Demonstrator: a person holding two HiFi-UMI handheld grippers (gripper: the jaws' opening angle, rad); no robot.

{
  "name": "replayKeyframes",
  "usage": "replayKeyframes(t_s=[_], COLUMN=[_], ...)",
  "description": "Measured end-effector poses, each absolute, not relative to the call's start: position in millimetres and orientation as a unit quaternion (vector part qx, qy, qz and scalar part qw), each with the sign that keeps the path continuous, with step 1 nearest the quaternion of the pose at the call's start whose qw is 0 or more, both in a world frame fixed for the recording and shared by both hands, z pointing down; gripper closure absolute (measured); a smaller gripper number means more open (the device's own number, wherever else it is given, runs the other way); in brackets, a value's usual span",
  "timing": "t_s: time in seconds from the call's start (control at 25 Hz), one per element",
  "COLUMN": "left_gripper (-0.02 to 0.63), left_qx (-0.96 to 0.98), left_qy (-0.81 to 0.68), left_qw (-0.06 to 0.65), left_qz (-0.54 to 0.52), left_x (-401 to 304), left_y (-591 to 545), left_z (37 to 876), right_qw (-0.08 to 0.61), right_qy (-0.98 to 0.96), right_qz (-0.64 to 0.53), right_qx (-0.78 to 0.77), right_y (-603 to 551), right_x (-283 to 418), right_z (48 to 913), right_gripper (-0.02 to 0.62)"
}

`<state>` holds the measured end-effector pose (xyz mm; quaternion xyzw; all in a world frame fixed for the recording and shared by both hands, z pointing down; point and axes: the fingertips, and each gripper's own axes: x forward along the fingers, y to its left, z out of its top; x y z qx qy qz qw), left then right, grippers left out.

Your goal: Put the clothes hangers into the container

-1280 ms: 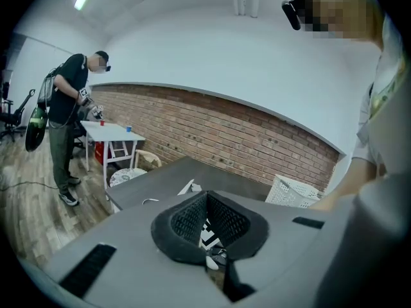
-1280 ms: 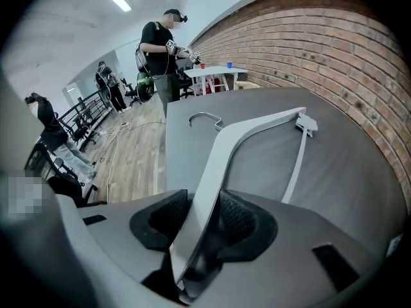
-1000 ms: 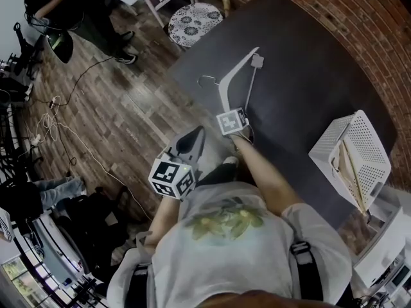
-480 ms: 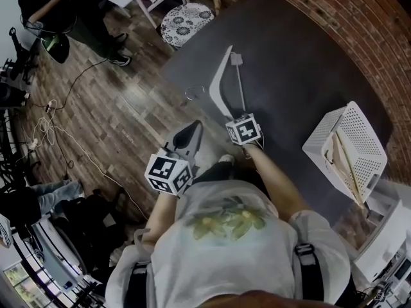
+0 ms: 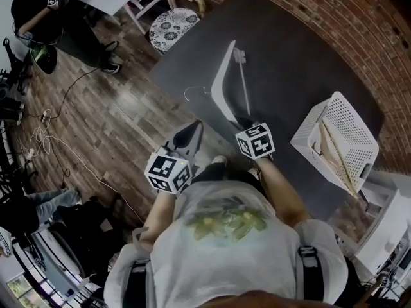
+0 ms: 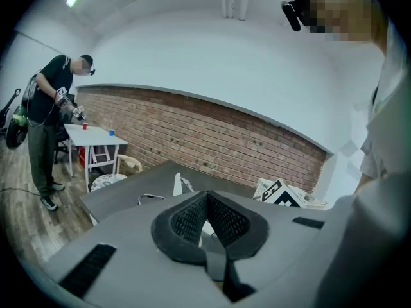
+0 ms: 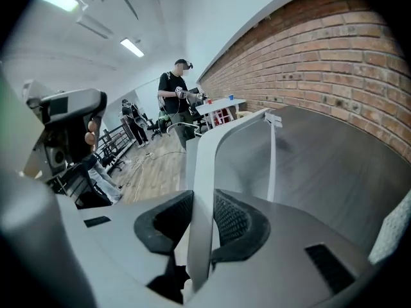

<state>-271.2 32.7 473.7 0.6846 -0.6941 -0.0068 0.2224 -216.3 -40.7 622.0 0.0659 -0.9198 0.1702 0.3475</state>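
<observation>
a white plastic hanger (image 5: 221, 85) with a thin wire hook and a straight lower bar is over the dark tabletop (image 5: 289, 56), well apart from the container (image 5: 353, 117) and to its left in the head view. one arm's end is pinched in the right claw (image 5: 243, 122). the container is a white perforated basket, tilted, with a wooden hanger (image 5: 337, 154) inside.

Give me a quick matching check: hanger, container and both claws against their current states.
1. white hanger
2. container
3. left claw
4. right claw

A. shut, nothing in it
B. holds a wooden hanger
C. shut on the white hanger
D. hook pokes past the table edge

Pairs: 1-D, 2-B, 3-A, 4-C
</observation>
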Motion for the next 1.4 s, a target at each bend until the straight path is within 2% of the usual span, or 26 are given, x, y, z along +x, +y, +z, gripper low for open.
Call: replayKeyframes(t_s=[0.64,1.04,1.4], left_gripper=[0.578,0.578,0.578], left_qx=[0.748,0.804,0.844], left_qy=[-0.629,-0.555,-0.493], left_qw=[0.211,0.211,0.210], left_qz=[-0.009,0.005,0.018], left_x=[-209,-158,-98], left_y=[-14,-46,-65], left_z=[458,457,458], right_qw=[0.273,0.244,0.250], right_qy=[-0.945,-0.938,-0.922], right_qz=[0.106,0.105,0.105], right_qx=[0.146,0.224,0.275], right_y=[-73,-81,-80], right_x=[-113,-43,31], right_z=[488,455,451], right_gripper=[0.477,0.477,0.477])
